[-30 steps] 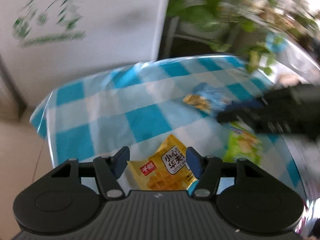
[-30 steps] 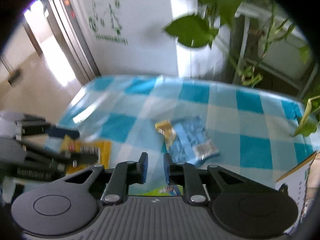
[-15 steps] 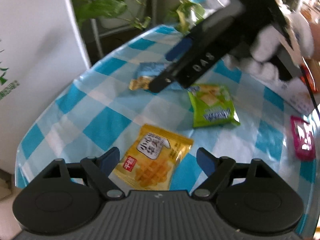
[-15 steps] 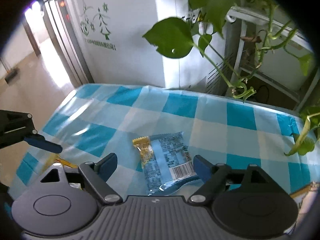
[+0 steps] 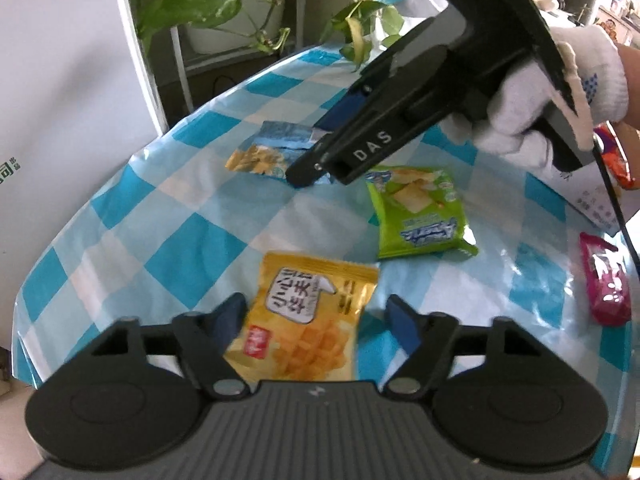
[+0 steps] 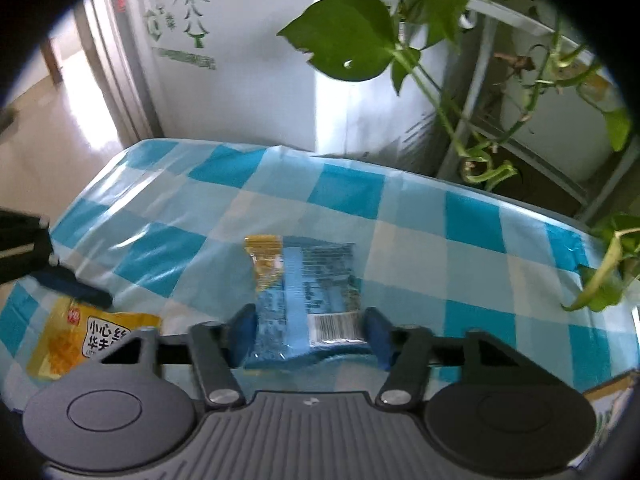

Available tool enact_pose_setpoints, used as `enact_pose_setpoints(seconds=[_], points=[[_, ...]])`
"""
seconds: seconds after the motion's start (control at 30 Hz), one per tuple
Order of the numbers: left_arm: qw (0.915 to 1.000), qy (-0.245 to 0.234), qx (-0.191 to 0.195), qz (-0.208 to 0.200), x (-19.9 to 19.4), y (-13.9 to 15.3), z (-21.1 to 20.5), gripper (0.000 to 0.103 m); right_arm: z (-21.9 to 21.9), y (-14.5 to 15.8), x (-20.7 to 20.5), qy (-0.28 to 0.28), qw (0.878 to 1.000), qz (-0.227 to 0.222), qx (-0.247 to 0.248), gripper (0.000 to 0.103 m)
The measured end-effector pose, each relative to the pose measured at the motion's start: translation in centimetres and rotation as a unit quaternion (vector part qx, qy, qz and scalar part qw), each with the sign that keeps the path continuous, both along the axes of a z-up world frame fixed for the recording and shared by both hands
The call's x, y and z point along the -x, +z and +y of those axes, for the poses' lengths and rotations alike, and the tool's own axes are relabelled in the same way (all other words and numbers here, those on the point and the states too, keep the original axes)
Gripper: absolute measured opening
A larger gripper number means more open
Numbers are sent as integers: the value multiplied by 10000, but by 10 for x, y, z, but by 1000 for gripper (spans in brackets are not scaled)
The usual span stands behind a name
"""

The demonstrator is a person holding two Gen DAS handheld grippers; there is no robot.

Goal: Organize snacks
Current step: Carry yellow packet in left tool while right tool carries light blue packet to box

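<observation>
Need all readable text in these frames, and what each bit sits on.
"DAS": white letters on the right hand-held gripper.
"小心华夫": label on the yellow waffle packet, between the open fingers of the left hand-held gripper.
Green packet: blue lettering, too blurred to read.
Blue packet: barcode and fine print, unreadable.
Pink packet: unreadable.
Wall: green tree sign and caption, too blurred to read.

Count of items on the checked desk (image 5: 192, 256).
We count four snack packets, one of each colour: one yellow packet (image 5: 308, 316), one green packet (image 5: 420, 212), one blue packet (image 5: 276, 152), one magenta packet (image 5: 606, 284); also two grippers, each with two fingers.
</observation>
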State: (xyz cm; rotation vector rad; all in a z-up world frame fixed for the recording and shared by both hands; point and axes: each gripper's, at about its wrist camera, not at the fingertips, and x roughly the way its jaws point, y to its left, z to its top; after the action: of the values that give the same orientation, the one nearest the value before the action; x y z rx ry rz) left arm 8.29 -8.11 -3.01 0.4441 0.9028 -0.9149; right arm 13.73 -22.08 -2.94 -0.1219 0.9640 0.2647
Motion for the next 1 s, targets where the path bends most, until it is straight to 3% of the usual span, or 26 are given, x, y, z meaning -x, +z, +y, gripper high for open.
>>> enact_pose_setpoints(seconds=[0.13,0.37,0.53,0.73,1.0], points=[[9996,284,5,47,2,3,0,54,3,3,8,32,9998,85,-179,58],[9970,773,-68,75,14,8,2,53,7,16,31,-83,9995,26,-317,58],[9928,1171,207,104,27,17,10,53,5,37,54,-280,9986,-125,-427,58],[9819,1793,605,-6,48,31,23,53,12,65,94,-262,9979,-436,-411,58],[9603,2494,1251,47,77,41,48,53,7,83,142,-763,9940,-594,-509,58]])
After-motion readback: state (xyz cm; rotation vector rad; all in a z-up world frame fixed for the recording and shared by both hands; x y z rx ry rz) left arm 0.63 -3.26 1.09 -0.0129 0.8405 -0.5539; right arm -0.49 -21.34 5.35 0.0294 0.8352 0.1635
